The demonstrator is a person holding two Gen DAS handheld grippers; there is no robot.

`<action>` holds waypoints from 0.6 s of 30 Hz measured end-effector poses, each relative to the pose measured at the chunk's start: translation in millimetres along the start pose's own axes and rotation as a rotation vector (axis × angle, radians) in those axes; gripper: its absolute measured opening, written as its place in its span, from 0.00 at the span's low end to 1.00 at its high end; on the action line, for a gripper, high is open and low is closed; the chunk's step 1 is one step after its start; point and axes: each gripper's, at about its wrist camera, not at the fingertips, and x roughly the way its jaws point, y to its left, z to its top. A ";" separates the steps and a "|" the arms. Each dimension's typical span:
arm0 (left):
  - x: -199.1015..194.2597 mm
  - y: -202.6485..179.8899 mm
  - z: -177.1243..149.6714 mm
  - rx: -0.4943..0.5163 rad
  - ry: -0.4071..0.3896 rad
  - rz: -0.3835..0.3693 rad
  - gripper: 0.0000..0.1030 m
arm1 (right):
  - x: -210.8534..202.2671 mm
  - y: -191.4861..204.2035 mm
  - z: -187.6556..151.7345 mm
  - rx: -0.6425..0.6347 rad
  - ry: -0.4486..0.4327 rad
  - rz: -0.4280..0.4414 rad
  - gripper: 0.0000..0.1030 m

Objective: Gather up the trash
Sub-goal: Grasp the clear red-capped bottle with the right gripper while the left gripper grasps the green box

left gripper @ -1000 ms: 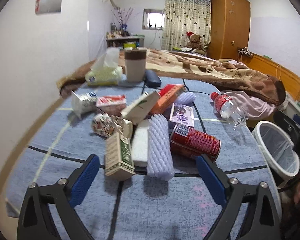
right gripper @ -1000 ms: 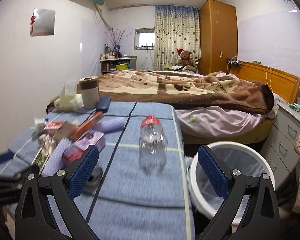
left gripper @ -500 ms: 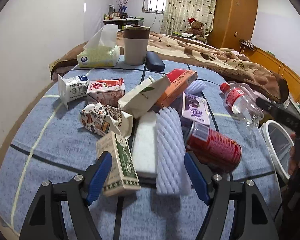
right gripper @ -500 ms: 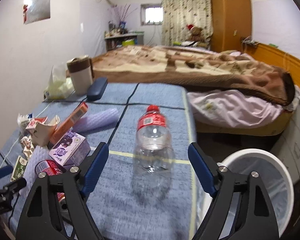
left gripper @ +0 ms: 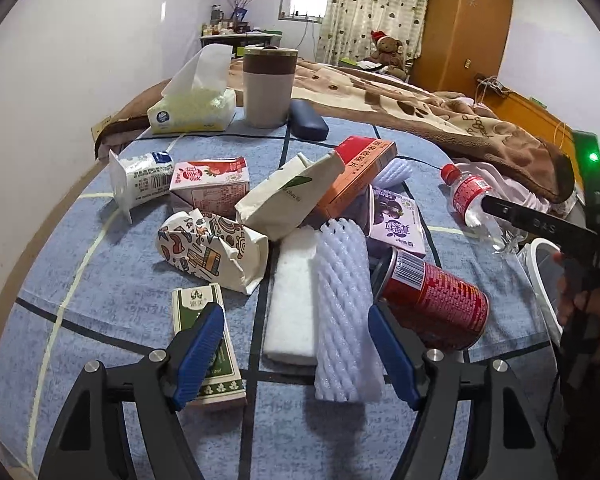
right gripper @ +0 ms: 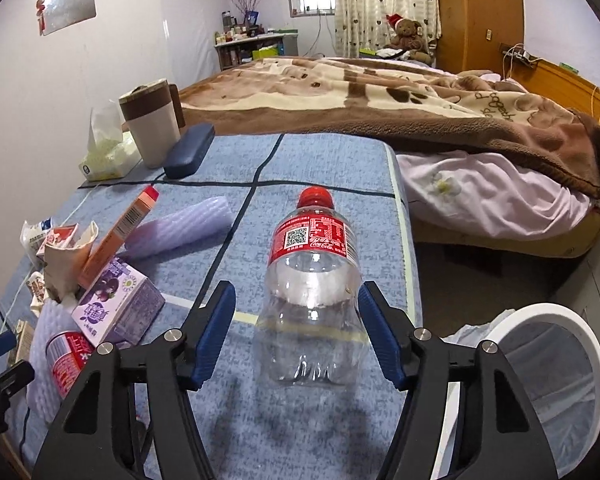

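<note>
A pile of trash lies on the blue tablecloth (left gripper: 100, 312). My left gripper (left gripper: 296, 344) is open, its fingers on either side of a white foam net sleeve (left gripper: 346, 312) and a white foam block (left gripper: 292, 300). A green carton (left gripper: 208, 344) lies under the left finger and a red can (left gripper: 436, 300) beside the right one. My right gripper (right gripper: 296, 332) is open around an empty clear bottle with a red label (right gripper: 312, 292), which lies on the cloth without touching the pads. The bottle also shows in the left wrist view (left gripper: 476, 204).
A white bin with a liner (right gripper: 540, 364) stands off the table's right edge. Milk cartons (left gripper: 208, 184), a purple carton (right gripper: 116, 308), an orange box (left gripper: 360, 172), a tissue box (left gripper: 192, 108), a mug (left gripper: 268, 84) and a blue case (left gripper: 308, 124) lie farther back. A bed is beyond.
Both grippers have moved forward and lower. The left one now straddles the foam pieces and the right one now straddles the bottle. Both sets of jaws have narrowed a little.
</note>
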 end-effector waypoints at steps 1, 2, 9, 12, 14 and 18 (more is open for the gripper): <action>-0.5 2.7 0.0 -0.007 -0.002 0.008 0.73 | 3.1 -1.2 2.3 0.002 0.007 0.006 0.64; -1.4 7.2 1.0 -0.018 -0.001 0.011 0.73 | 5.7 -1.8 3.7 0.005 0.015 0.013 0.64; -7.7 31.9 -0.6 -0.065 -0.013 0.069 0.73 | 13.7 -2.6 4.9 0.020 0.037 0.040 0.60; -6.1 41.6 -4.5 -0.083 0.001 0.108 0.73 | 13.1 -4.3 4.7 0.046 0.036 0.055 0.60; -10.8 46.9 -6.7 -0.093 -0.013 0.153 0.73 | 12.9 -2.2 3.7 0.044 0.035 0.064 0.60; -1.8 53.1 -9.2 -0.084 0.034 0.175 0.73 | 11.6 2.6 1.8 0.036 0.033 0.069 0.59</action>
